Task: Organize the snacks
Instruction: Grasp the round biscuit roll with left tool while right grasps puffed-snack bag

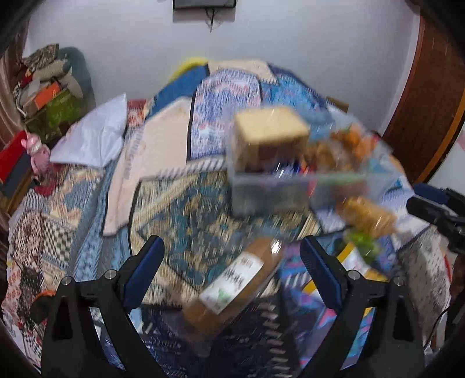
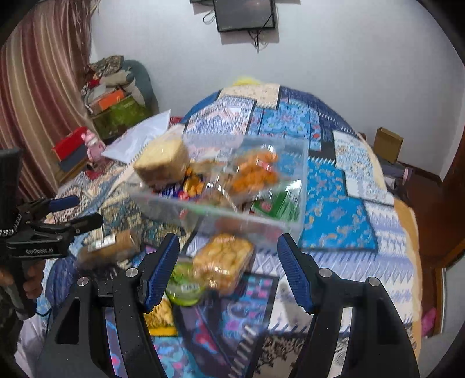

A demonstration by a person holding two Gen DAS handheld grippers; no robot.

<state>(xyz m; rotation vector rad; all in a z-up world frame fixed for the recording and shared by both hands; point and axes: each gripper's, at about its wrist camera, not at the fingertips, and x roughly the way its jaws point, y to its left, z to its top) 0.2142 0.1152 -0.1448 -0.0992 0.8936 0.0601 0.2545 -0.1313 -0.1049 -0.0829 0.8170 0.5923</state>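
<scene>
A big bed [image 2: 334,186] with a bright patchwork cover fills the room. The wall [image 2: 334,72] behind is white, with a dark screen [image 2: 244,14] hung high. A striped curtain [image 2: 43,87] hangs beside the bed's left edge.

clear glossy plastic bin [image 2: 221,209] and shiny crinkled snack wrappers [image 2: 223,261]. patterned woven cloth bedspread [image 2: 334,209], matt. gripper pads [image 2: 162,270] ribbed blue rubber-like on matt black plastic arms, metal screws [image 2: 131,272].
</scene>
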